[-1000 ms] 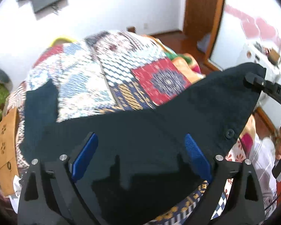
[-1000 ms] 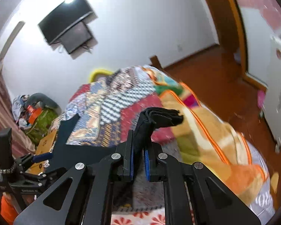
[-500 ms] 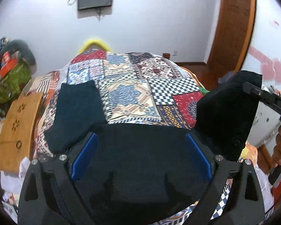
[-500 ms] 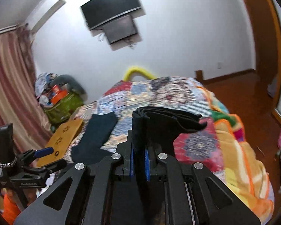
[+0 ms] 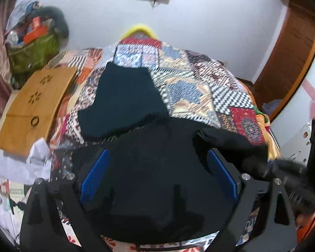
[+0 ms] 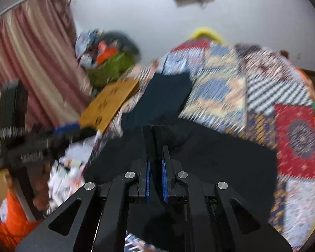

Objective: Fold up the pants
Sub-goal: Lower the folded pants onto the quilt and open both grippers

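the left gripper (image 5: 157,176) is hovering with its jaws spread over the pants (image 5: 153,168), gripping nothing. the right gripper (image 6: 155,166) is pinching a bunched edge of the pants, which are lying dark across the quilt (image 5: 199,88) (a folded dark garment (image 5: 124,103) is sitting beyond). the fold is looking barely begun, with most folding and flattening left.

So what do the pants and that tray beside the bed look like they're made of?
The pants look like soft matte woven cloth, black; they drape limp and bunch where the right gripper pinches them. The exact fibre is unclear. The tray looks like light wood or bamboo, smooth, with flower-shaped cutouts.
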Demonstrator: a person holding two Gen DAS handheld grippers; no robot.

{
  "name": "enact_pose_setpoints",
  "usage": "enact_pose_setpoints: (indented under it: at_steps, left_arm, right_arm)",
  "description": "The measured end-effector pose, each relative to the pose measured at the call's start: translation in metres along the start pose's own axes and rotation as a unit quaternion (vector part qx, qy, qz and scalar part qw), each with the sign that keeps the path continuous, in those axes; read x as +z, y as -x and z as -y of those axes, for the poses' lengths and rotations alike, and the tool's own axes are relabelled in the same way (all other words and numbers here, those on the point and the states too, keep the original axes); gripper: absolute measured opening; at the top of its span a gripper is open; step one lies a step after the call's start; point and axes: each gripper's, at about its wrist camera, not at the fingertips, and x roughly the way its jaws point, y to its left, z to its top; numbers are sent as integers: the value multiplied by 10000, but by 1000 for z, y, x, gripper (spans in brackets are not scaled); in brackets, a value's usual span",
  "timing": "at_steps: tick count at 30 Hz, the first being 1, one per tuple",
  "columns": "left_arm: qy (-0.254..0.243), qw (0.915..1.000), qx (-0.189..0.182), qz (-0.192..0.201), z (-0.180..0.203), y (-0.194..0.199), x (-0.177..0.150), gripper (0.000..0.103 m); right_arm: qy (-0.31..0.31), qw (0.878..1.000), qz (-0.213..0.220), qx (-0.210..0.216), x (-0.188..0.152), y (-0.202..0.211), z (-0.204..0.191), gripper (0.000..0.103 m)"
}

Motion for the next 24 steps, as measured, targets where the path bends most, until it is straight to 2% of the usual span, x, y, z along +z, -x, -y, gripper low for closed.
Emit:
enact_pose_setpoints:
  at_steps: [3,4,7,9,10,11,15,17,21,24]
  left_arm:
    - [57,9999,46,-135,-5,-8,-6,95]
    - [55,9998,55,-159,-5,-10,-6,95]
    - [-5,9997,96,-219,-1,-15,-7,95]
    - [-91,9996,127,-217,6,-18,-5,95]
    - [-129,9996,135,-218,8,-18,-4,95]
    - [-183,9995,143,-216,12,-18,-2,95]
    - [-483,9985,182,-173,33,-23,6,95]
    - [-620,9978,176,-174,45,-26,11,95]
    - [-981,9948,144,-225,73,-37,19,95]
    - [-1147,9930,51,-261,92,-48,24,95]
  right_arm:
    - [141,9983,-563,66,-21,-24,-7,9]
    - [213,9973,-705,31,-28,-30,-9,12]
    - [597,9943,-856,-237,-40,-36,-16,14]
    - [691,9932,-890,-307,-39,-32,-15,27]
    - [690,9929,-913,-326,-37,-29,-13,39]
    - [669,9932,-886,-349,-34,-25,-10,48]
    - [666,9955,-503,-442,-20,2,2,55]
    - [685,9951,-325,-629,-15,14,13,61]
    - [564,9935,-95,-981,-2,30,40,61]
    - [327,9940,20,-1043,6,38,63,61]
